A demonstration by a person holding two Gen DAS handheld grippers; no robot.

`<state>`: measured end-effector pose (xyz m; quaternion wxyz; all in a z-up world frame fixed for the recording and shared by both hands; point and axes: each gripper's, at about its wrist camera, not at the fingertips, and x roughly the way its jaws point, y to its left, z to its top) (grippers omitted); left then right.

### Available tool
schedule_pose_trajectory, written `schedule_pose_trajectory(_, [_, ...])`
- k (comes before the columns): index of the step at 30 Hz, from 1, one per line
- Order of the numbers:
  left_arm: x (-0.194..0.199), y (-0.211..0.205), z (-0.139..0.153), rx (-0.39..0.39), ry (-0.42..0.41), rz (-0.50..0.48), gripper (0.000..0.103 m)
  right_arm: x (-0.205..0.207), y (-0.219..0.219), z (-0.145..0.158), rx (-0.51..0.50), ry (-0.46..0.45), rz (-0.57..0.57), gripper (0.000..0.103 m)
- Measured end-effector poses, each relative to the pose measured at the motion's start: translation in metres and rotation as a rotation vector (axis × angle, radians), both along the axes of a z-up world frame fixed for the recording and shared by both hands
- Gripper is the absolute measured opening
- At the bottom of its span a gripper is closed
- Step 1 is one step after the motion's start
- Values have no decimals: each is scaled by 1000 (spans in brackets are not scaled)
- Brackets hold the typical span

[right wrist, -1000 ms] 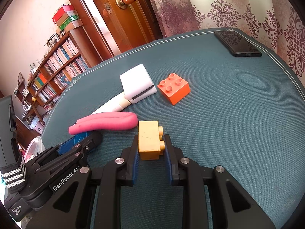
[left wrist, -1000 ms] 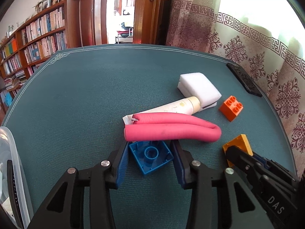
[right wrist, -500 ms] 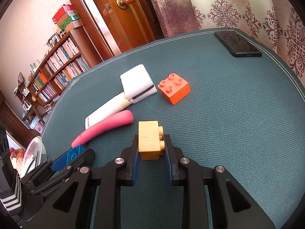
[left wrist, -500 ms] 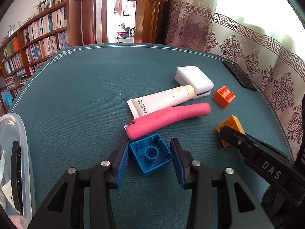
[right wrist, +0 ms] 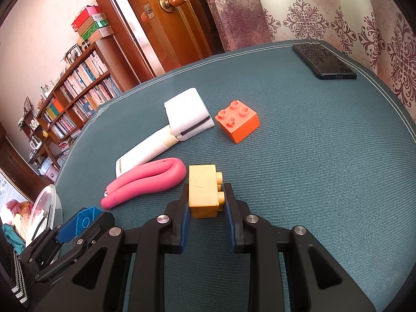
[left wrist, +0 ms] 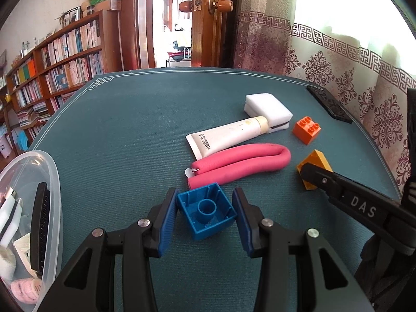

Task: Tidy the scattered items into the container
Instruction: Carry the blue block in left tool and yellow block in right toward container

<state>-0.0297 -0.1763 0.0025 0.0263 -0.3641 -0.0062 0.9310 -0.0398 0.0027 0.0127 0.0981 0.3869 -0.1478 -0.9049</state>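
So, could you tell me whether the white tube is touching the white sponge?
Touching: in the right wrist view the white tube's cap end butts against the white sponge, no gap.

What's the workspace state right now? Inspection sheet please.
Surface: teal mat with white border lines.
Job's things: blue brick and yellow brick held; orange brick, pink foam roller, tube and sponge loose on the mat; clear tub at left, partly filled.
Clutter: black phone at the far right edge.
Grippers: left gripper shut on the blue brick; right gripper shut on the yellow brick.
Cables: nothing seen.
Surroundings: bookshelf, wooden door, patterned curtain.
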Motion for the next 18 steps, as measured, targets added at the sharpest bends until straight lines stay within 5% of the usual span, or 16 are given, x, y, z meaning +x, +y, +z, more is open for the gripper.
schedule_pose_trajectory(18, [35,-8,24,-87,124,45,47,-1,-1,-1,17,11,-9,25])
